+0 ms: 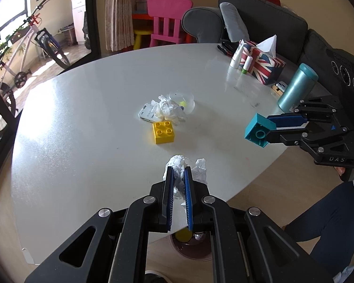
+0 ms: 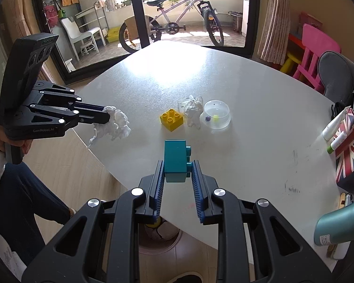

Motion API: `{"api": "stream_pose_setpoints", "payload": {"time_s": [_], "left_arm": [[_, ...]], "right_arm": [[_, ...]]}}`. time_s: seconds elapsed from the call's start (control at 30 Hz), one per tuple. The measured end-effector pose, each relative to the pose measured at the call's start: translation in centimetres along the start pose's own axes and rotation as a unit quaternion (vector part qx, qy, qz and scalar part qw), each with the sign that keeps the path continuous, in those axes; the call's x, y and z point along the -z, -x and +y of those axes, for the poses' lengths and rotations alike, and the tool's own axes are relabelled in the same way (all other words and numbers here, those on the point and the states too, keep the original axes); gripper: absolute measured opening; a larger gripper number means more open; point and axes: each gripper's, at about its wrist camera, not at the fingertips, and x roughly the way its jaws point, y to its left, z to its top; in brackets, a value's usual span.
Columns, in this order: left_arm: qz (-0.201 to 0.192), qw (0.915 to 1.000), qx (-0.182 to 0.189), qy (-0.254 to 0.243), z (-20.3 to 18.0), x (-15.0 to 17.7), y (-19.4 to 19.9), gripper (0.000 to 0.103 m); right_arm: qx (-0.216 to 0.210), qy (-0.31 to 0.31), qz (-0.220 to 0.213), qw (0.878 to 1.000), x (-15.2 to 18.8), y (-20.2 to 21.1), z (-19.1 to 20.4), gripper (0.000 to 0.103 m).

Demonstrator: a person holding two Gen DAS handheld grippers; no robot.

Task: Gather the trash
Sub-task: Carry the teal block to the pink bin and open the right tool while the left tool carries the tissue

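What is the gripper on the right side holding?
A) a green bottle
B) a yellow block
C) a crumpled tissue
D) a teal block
D: the right gripper has its two blue-padded fingers closed on the teal block, lifted over the near edge of the table. The yellow block sits on the table, and the crumpled tissue is in the left gripper.
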Motion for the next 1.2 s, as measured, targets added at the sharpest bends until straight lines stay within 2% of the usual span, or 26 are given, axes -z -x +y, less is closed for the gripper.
{"api": "stream_pose_setpoints", "payload": {"time_s": [0.23,0.6,0.8,1.0,1.07,1.13,1.2], "left_arm": [[-0.004,0.9996,0.018,-0.019,-1.7,1.9,1.5,0.009],[0.015,0.9991,0.024,-0.031,-2.5,4.0,1.6,0.009],[0.019,0.9990,0.026,-0.032,-2.4,4.5,1.6,0.009],[0.016,0.9991,0.026,-0.030,-2.4,4.5,1.8,0.009],[0.016,0.9991,0.026,-0.030,-2.4,4.5,1.8,0.009],[0.018,0.9990,0.027,-0.032,-2.4,4.5,1.8,0.009],[0.020,0.9989,0.027,-0.033,-2.4,4.5,1.7,0.009]], "right_arm": [[-0.031,0.032,0.012,0.999,1.4,0.3,2.5,0.023],[-0.082,0.074,0.053,0.992,3.2,-0.7,6.2,0.023],[-0.095,0.084,0.072,0.989,4.2,-1.4,6.9,0.023],[-0.098,0.091,0.070,0.988,4.3,-1.4,7.3,0.024],[-0.098,0.093,0.069,0.988,4.3,-1.4,7.2,0.028],[-0.097,0.088,0.062,0.990,4.3,-1.1,7.1,0.059],[-0.098,0.084,0.057,0.990,4.1,-0.9,6.8,0.062]]}}
